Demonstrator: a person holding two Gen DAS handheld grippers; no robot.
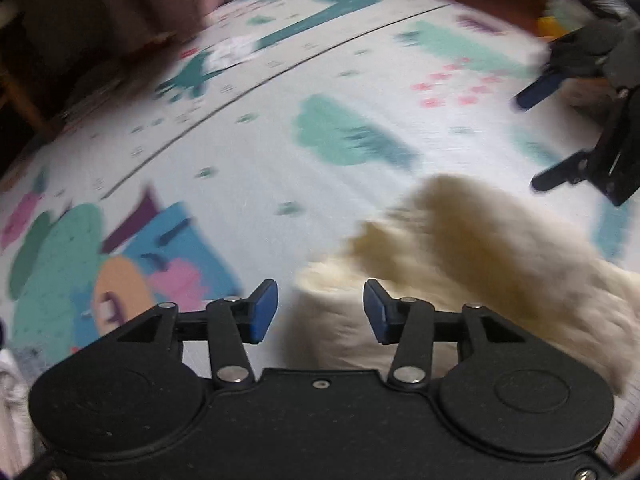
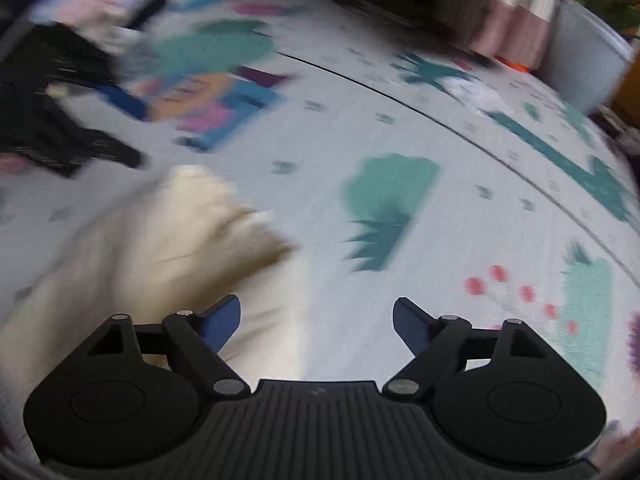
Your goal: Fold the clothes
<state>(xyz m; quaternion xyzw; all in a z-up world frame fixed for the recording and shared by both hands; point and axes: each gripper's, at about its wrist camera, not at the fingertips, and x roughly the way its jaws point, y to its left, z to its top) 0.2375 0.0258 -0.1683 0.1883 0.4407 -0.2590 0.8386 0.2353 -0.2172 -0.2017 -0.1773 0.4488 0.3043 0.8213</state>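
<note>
Left wrist: cream garment (image 1: 460,264) bunched on play mat (image 1: 280,128), unfolded. Left hand-held gripper (image 1: 320,312) part-open, right hand-held gripper (image 2: 316,320) wide; both empty. Folding barely begun.

Your left wrist camera sits just behind the left gripper (image 1: 320,310) and looks steeply down and forward, close over the play mat (image 1: 280,128), with the mat's far edge curving along the top. At its right edge you catch the right gripper (image 1: 532,142). Your right wrist camera sits likewise behind that gripper, tilted down at the mat from close above; the left gripper (image 2: 120,132) shows at its left edge. Both views share the cream garment (image 1: 460,248) and the mat's dark seam line (image 1: 280,76).
</note>
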